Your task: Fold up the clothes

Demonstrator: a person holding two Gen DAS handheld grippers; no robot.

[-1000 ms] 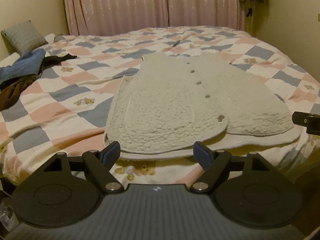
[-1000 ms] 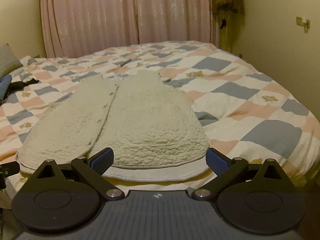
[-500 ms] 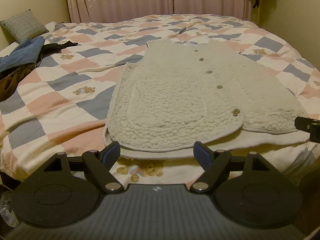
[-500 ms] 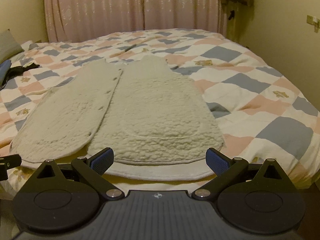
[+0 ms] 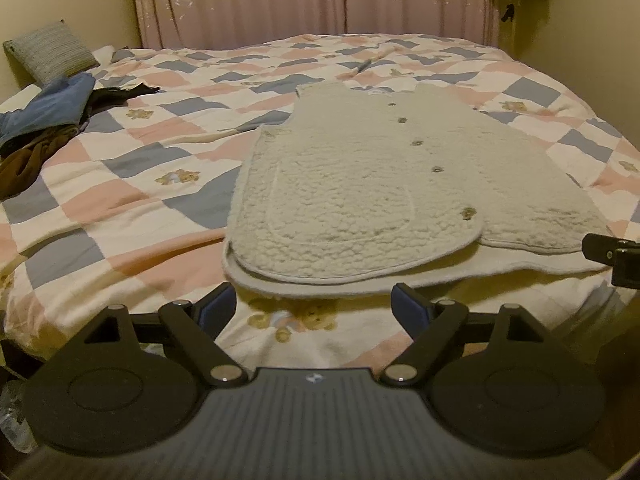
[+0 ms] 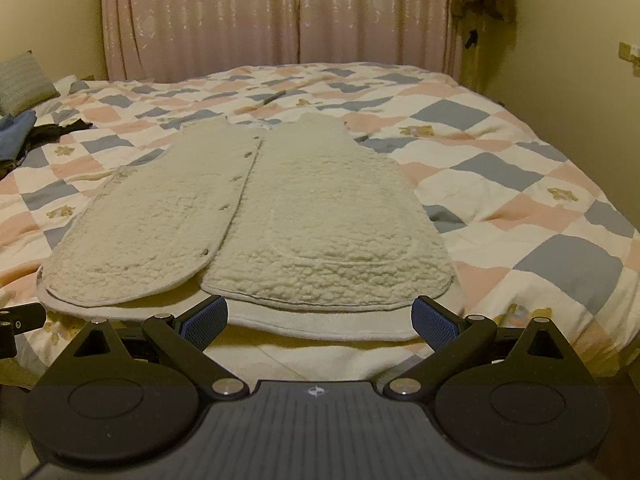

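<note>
My left gripper [image 5: 314, 306] and right gripper [image 6: 320, 318] both hang wide open and empty just off the bed's [image 5: 120, 208] near edge. The fleece vest [image 5: 360, 192] lies flat by that edge, lower in my views than a second ago.

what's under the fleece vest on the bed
The cream fleece vest lies flat, buttoned, on the patchwork quilt. Its back layer pokes out below the front hem. Only quilt shows around it; anything beneath the vest itself is covered. Both grippers hover open before the hem.
</note>
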